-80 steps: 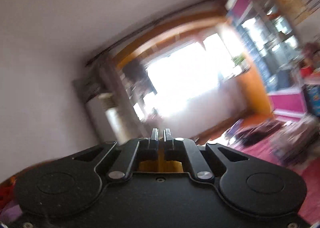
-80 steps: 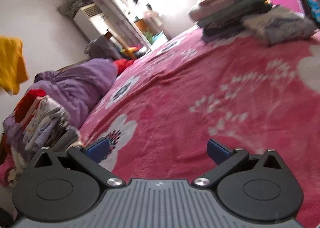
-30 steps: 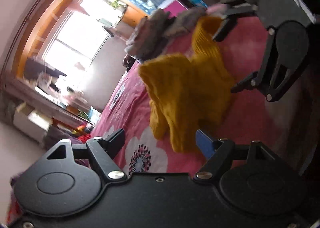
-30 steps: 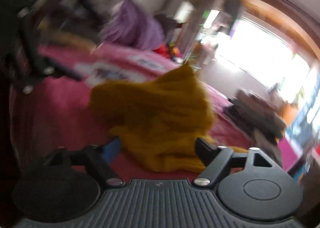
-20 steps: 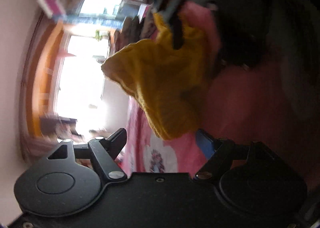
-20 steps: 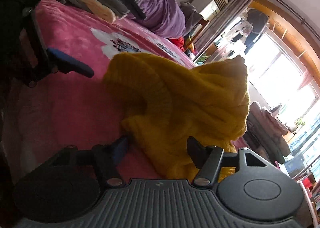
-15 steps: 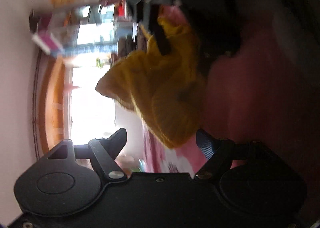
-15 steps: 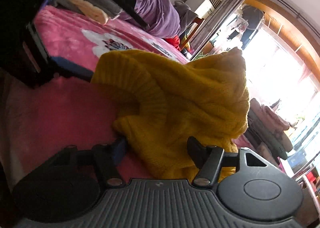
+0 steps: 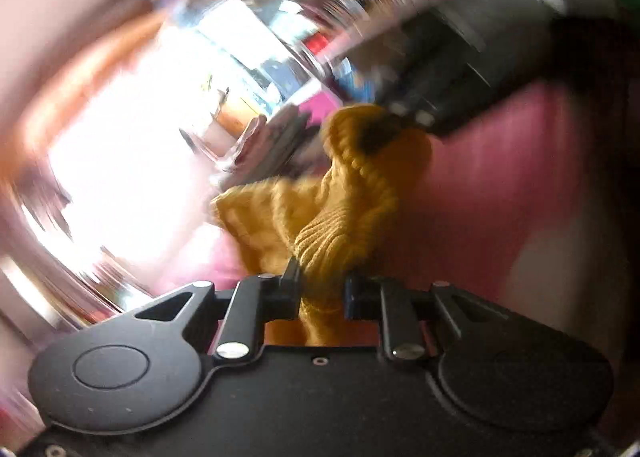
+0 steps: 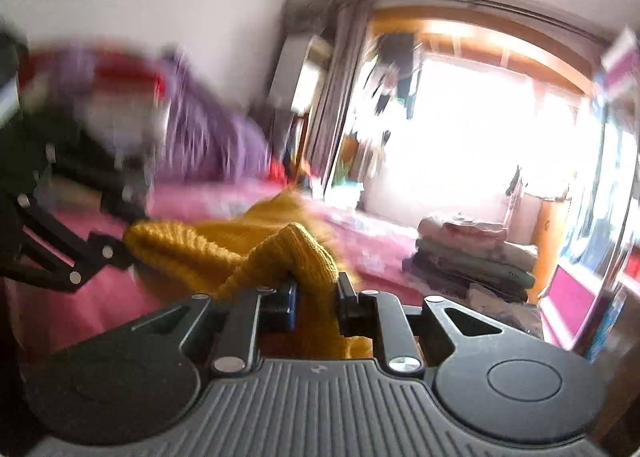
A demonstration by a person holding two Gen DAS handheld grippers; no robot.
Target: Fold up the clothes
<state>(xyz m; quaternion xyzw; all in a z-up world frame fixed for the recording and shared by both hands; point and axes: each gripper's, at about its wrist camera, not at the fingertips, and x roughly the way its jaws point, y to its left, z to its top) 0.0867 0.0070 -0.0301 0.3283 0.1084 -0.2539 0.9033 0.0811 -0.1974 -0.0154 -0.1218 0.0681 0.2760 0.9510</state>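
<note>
Half a second ago your jaws stood wide; now your left gripper (image 9: 322, 285) and right gripper (image 10: 316, 299) each pinch the mustard knit sweater (image 10: 224, 247), bunched at frame centre above the pink blanket (image 9: 500, 185). Folded clothes (image 10: 472, 257) sit stacked at right.

Strong daylight from the window (image 10: 472, 129) is overexposed to pure white, in the right part of the right wrist view and the left part of the left wrist view. Heavy motion blur smears the background, mostly at the curved fisheye edges. Only the yellow sweater (image 9: 340, 213) near the lens stays rather sharp.
</note>
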